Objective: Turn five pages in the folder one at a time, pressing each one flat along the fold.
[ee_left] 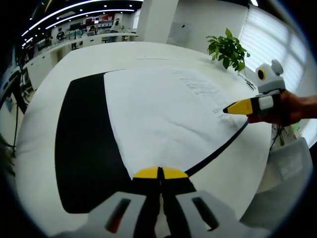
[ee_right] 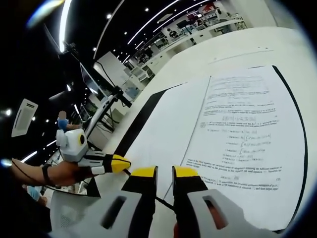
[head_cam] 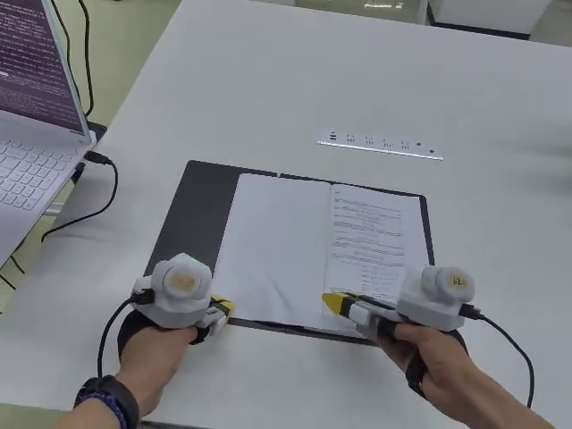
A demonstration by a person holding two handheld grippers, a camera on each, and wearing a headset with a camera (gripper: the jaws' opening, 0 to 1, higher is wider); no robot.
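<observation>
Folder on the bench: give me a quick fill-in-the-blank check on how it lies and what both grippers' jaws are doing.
1. The folder lies ___ on the table.
2. Its left page is bare; the printed text is on the ___ one.
3. The left gripper, at the left page's near corner, has its jaws ___.
4. The right gripper, near the fold, has its jaws ___.

Missing words: open; right; shut; open.
</observation>
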